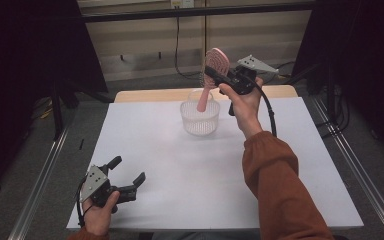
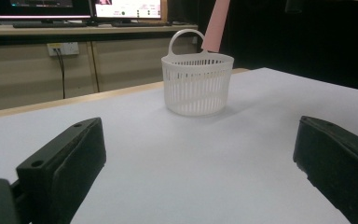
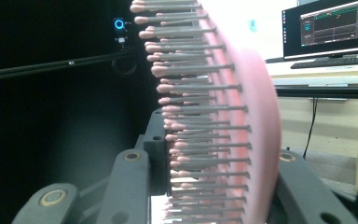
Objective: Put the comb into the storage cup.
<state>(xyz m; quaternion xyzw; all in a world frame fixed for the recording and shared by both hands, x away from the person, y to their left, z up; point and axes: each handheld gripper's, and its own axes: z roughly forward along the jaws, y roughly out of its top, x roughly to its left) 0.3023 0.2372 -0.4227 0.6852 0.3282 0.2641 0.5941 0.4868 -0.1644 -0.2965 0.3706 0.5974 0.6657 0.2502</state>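
A pink hairbrush (image 1: 216, 62) is in the air above the far middle of the table, with my right gripper (image 1: 216, 76) shut on its head. The handle points down, its tip just above the rim of a white slotted basket (image 1: 200, 122). In the right gripper view the bristles and pink back (image 3: 247, 116) stand between the two black jaws of the right gripper (image 3: 219, 179). My left gripper (image 1: 128, 171) rests on the white table near its front left corner, open and holding nothing. From the left gripper (image 2: 196, 158) I see the basket (image 2: 196, 86) and the pink handle (image 2: 214, 25) above it.
The white table top (image 1: 180, 165) has a wooden strip along its far edge. Metal rails run along both sides of the table. Black frame posts stand at the back left and right. Monitors (image 2: 74, 8) sit on a bench beyond the table.
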